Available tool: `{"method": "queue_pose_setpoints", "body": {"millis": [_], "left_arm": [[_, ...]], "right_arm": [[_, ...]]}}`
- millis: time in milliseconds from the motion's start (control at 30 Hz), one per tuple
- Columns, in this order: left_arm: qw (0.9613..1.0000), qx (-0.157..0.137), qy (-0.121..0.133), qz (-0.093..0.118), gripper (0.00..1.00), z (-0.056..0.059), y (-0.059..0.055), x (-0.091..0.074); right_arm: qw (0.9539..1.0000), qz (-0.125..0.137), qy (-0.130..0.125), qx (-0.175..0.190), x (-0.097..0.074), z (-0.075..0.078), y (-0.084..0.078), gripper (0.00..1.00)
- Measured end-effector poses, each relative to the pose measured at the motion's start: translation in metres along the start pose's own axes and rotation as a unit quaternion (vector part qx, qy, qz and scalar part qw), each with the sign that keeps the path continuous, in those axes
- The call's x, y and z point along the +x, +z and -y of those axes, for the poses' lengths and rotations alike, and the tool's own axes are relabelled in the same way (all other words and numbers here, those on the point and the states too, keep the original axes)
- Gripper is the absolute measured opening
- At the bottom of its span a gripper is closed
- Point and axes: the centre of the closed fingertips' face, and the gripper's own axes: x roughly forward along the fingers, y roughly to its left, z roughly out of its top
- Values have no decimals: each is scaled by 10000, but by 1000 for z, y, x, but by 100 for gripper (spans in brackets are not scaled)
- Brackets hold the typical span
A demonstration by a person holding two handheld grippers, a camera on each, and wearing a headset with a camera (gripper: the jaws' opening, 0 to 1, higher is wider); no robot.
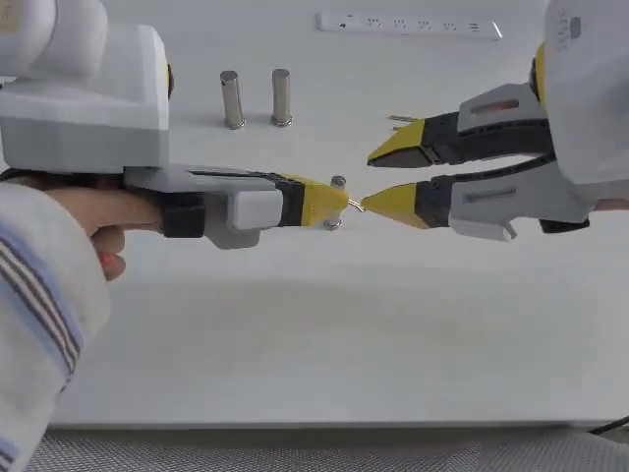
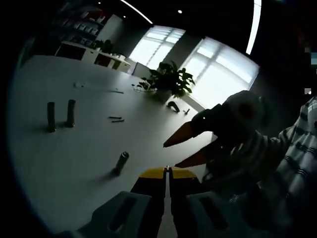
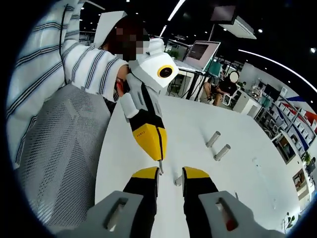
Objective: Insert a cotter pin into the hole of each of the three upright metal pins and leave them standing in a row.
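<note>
My left gripper (image 1: pixel 339 203) comes in from the left, shut on a thin cotter pin (image 1: pixel 357 206) whose end sticks out past its yellow tips. One metal pin (image 1: pixel 338 183) stands right behind those tips, partly hidden. My right gripper (image 1: pixel 371 180) faces it from the right, open, its lower fingertip (image 1: pixel 378 202) close to the cotter pin's end. In the right gripper view the cotter pin (image 3: pixel 160 169) and that metal pin (image 3: pixel 178 180) lie between the open jaws. Two more metal pins (image 1: pixel 232 98) (image 1: pixel 282 96) stand upright side by side farther back.
Spare cotter pins (image 1: pixel 398 121) lie on the white table behind the right gripper. A power strip (image 1: pixel 408 25) runs along the far edge. The table's near edge (image 1: pixel 295 425) is close to me, with a mesh chair (image 3: pixel 59 148) beside it.
</note>
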Motion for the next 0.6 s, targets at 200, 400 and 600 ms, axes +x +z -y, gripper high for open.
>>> {"method": "queue_pose_setpoints", "body": {"millis": [200, 400, 600], "left_arm": [[9980, 618, -81, 123, 0, 5, 3, -1], [9917, 1225, -308, 220, 0, 14, 8, 0], [9844, 1694, -407, 230, 0, 21, 9, 0]], "right_arm": [[9992, 34, 189, 361, 2, -7, -8, 13], [9960, 226, 312, 811, 2, -10, -10, 13], [9913, 360, 449, 1187, 1, -16, -10, 10]]}}
